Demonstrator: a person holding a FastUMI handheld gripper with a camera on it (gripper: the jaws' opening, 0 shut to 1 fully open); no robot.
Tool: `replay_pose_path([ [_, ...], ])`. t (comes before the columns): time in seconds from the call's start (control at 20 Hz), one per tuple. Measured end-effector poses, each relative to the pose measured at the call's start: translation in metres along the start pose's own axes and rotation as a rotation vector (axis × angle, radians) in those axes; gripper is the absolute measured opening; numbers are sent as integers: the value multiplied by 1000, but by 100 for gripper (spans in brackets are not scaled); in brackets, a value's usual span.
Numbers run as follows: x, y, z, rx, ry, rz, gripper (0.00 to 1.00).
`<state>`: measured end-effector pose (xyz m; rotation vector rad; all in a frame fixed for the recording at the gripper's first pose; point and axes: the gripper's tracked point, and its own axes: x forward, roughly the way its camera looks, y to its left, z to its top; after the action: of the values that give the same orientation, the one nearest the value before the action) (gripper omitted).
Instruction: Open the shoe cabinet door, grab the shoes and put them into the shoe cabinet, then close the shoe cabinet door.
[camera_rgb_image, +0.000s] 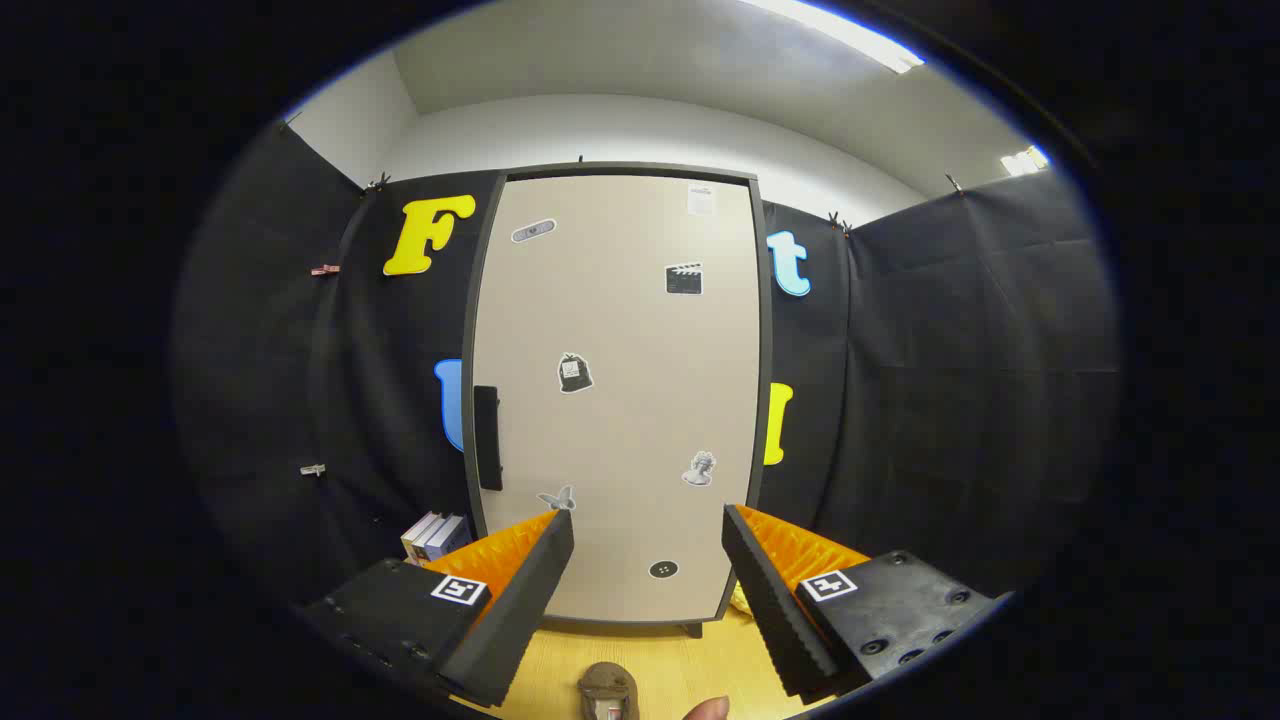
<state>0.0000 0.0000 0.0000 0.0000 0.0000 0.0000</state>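
Note:
A tall beige shoe cabinet door (620, 400) in a dark frame stands straight ahead, closed, with several stickers on it. Its dark vertical handle (487, 437) sits on the door's left edge, above and beyond my left finger. My gripper (648, 528) is open, its fingers spread wide with nothing between them, still some way short of the door. On the wooden floor (680, 665) just below and between the fingers lies the tip of a brownish shoe (608, 690). A fingertip of a person (710, 708) shows beside it.
Black cloth walls close in the booth on both sides of the cabinet. A few books (433, 537) stand on the floor left of the cabinet, behind my left finger. Something yellow (740, 598) lies at the cabinet's right foot.

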Motion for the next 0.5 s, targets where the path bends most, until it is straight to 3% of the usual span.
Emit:
replay_pose_path([
  [0.5,-8,11,-1,-12,-3,17,98],
])
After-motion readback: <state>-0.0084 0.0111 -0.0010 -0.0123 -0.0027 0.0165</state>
